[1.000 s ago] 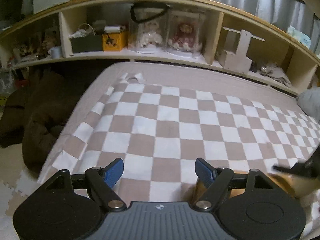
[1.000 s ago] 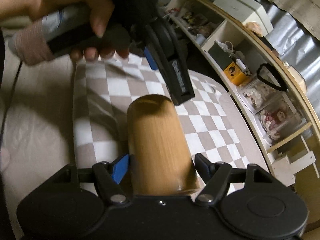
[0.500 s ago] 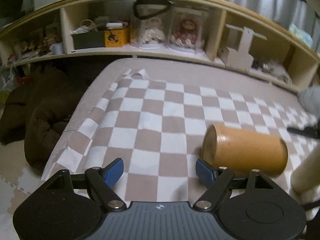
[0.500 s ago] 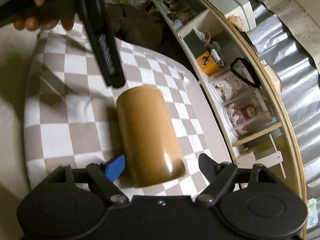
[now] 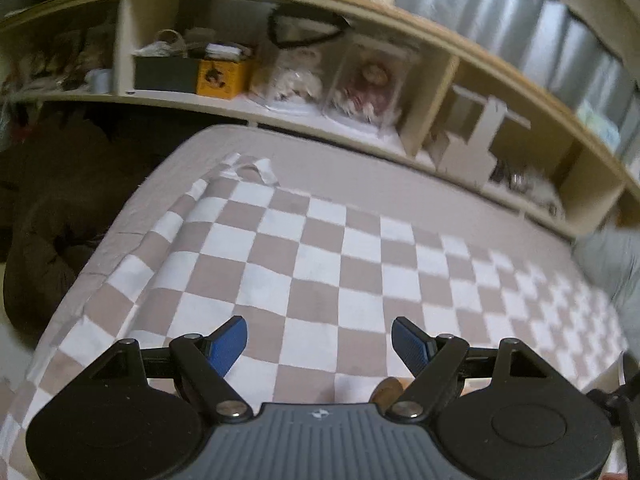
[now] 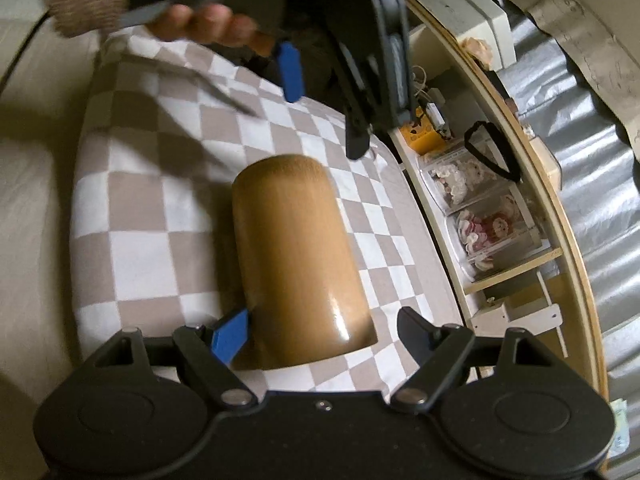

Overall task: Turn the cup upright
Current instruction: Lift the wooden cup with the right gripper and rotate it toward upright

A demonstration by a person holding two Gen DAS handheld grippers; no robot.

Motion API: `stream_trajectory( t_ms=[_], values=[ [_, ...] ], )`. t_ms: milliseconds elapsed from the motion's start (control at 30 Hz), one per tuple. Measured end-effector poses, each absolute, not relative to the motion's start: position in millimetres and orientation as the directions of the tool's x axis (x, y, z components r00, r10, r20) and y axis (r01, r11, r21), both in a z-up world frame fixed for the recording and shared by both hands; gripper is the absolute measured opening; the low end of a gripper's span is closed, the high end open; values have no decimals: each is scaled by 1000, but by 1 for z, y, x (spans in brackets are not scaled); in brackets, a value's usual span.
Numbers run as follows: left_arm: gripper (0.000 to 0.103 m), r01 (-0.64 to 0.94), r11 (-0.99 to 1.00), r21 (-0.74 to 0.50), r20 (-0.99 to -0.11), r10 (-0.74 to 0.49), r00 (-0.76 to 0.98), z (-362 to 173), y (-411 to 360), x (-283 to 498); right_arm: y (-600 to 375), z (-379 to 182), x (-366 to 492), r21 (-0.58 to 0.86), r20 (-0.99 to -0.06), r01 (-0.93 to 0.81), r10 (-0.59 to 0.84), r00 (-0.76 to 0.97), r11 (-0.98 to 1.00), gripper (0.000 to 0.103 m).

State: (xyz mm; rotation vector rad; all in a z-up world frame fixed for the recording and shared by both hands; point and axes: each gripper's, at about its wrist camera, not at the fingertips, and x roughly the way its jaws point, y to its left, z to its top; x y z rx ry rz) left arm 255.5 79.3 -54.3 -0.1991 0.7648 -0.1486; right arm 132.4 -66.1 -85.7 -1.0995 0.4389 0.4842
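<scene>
Cup [image 6: 298, 256] sideways, lengthwise along checkered cloth [image 6: 140, 256]

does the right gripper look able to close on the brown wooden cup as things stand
Probably yes. The right gripper is open with the brown wooden cup lying on the checkered cloth between its fingers, the left one beside its wall; nothing blocks it.

Right gripper [image 6: 324, 328] jaws spread, straddling the cup [image 6: 296, 256]; left gripper [image 5: 320, 340] agape above it.
</scene>
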Motion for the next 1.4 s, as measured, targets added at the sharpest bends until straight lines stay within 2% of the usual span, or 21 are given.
stream_trajectory(
  t_ms=[267,367,500,867,1167,1267,1400],
  values=[
    [80,151,973,-175,-753,-232,616,-72,67,265,-65,-107,115,-808,-513,-525,118,850,267,83],
    [80,149,971,-189,-770,-240,591,-74,73,264,-66,-108,115,-829,-495,-505,106,862,241,86],
    [80,146,967,-211,-783,-256,567,-77,77,261,-66,-110,122,-862,-460,-461,57,886,212,87],
    [80,185,965,-189,-798,-260,544,-78,79,244,-61,-97,163,-867,-396,-362,-35,917,341,86],
    [80,143,970,-194,-783,-241,573,-71,89,236,-60,-91,176,-853,-408,-368,-32,912,371,86],
    [80,130,956,-263,-745,-287,603,-59,95,228,-67,-76,172,-846,-408,-368,-25,913,385,86],
    [79,172,928,-331,-704,-364,610,-48,88,216,-81,-44,174,-772,-449,-381,-12,893,509,86]
  ],
)
